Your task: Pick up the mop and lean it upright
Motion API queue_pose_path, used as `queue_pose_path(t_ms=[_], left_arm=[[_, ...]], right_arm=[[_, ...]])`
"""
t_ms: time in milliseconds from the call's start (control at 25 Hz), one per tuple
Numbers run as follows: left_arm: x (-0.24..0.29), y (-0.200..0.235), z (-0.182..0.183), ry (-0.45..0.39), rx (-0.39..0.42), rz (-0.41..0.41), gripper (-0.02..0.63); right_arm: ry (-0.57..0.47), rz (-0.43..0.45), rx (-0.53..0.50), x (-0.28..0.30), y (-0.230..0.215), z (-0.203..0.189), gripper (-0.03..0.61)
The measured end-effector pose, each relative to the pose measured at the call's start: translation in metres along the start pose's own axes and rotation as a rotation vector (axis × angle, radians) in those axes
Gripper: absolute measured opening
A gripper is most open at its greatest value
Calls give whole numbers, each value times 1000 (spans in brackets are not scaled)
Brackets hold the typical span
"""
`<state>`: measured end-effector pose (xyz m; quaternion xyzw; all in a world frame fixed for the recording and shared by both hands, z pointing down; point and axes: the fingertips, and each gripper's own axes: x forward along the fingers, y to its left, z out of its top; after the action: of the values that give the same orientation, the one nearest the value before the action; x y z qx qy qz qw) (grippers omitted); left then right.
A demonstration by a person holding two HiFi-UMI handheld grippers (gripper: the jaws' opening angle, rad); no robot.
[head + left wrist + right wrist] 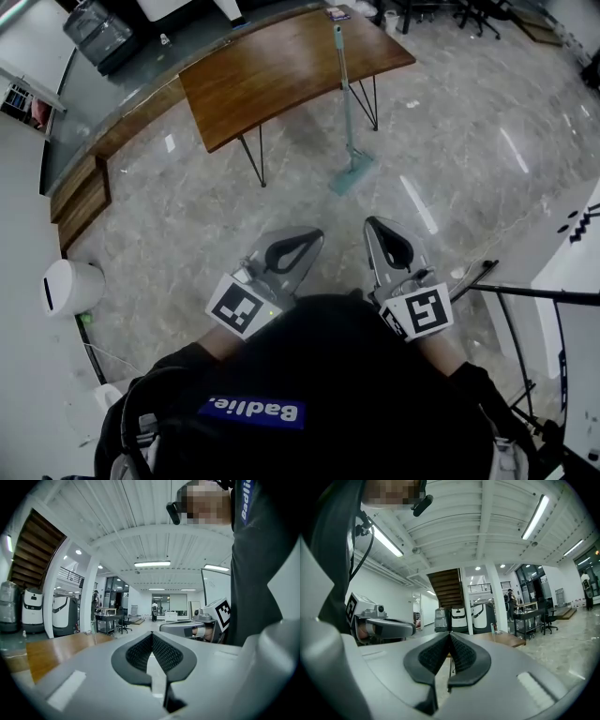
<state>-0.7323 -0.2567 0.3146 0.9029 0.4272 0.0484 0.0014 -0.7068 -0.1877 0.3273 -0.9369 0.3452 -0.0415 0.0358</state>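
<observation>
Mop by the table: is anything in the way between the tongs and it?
No, nothing visible is in the way. Only bare floor lies between the left tongs, the right tongs and the mop, which stands leaning on the wooden table. Both tongs are shut and empty.

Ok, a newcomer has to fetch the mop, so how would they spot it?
Find the long wooden table on the marble floor. The mop leans upright against its front edge, near the right end in the head view, head flat on the floor. It is pale teal, unlike the table's thin black legs.
</observation>
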Motion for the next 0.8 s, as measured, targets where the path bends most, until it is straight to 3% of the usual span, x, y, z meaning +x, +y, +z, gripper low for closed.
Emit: queue_pose_path(t_ms=[440,800], left_arm=[[51,-3,1,32,36,15,18],[87,81,1,-20,0,-51,18]], right_arm=[[2,4,45,0,-61,-10,3],[57,-60,-4,76,-93,-7,3]])
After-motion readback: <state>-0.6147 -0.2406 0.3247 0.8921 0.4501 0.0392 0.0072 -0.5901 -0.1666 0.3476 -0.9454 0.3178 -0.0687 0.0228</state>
